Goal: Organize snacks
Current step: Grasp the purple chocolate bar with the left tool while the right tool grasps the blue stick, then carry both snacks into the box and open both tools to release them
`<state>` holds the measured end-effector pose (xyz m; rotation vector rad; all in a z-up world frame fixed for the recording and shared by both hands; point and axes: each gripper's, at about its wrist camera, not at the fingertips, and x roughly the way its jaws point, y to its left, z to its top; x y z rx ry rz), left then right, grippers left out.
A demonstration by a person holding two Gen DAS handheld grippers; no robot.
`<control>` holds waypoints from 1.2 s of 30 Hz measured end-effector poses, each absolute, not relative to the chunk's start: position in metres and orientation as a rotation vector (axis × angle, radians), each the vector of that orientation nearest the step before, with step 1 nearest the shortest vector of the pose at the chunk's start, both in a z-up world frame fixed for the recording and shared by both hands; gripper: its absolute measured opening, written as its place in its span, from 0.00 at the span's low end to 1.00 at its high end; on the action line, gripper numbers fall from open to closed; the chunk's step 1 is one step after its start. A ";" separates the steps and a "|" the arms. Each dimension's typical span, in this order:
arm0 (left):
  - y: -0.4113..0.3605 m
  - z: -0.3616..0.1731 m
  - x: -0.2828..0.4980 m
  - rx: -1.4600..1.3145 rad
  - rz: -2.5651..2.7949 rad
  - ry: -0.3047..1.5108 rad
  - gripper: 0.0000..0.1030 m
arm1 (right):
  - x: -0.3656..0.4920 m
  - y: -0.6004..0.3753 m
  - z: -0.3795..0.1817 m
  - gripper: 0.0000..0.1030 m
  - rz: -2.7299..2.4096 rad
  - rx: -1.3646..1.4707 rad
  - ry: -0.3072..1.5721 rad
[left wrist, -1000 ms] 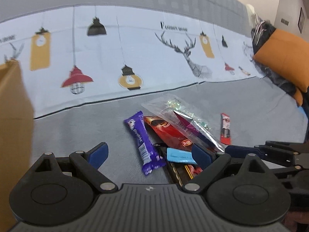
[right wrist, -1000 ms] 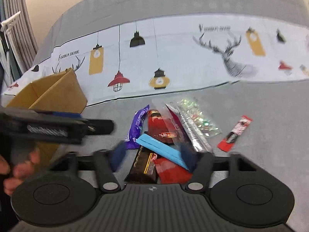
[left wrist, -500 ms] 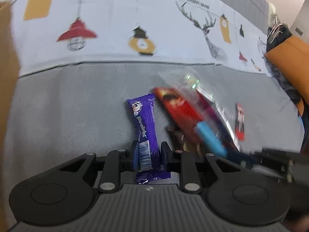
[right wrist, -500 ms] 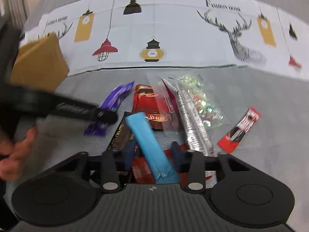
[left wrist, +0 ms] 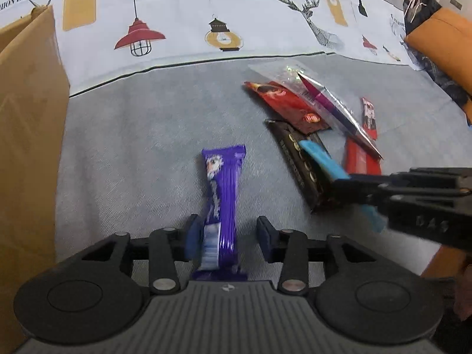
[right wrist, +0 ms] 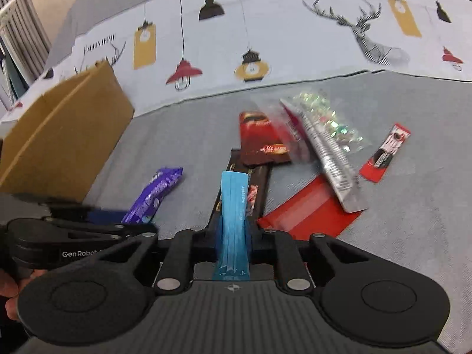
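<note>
Risk first: my left gripper [left wrist: 226, 236] stands open astride the purple bar [left wrist: 221, 203], one pad touching, so it may slip aside. My right gripper [right wrist: 233, 233] pinches the blue stick [right wrist: 233, 221] above the dark bar [right wrist: 253, 185]. Cardboard box [right wrist: 62, 135] stands left; contents hidden.

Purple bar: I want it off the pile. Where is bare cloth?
Bare grey cloth lies between the box and the purple bar. A narrower strip separates purple bar from black bar. Right of that, overlapping wrappers crowd it.
</note>
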<state>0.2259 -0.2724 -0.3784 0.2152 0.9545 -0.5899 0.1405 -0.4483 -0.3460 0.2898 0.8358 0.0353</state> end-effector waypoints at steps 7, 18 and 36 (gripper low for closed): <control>-0.289 -0.379 0.203 0.423 -0.672 0.824 0.15 | 0.156 -0.448 -0.347 0.19 0.039 0.281 0.841; -0.261 -0.327 0.184 0.293 -0.711 0.778 0.15 | 0.127 -0.433 -0.323 0.17 -0.033 0.392 0.797; -0.153 -0.230 0.154 0.107 -0.615 0.671 0.15 | 0.073 -0.306 -0.215 0.18 -0.024 0.311 0.600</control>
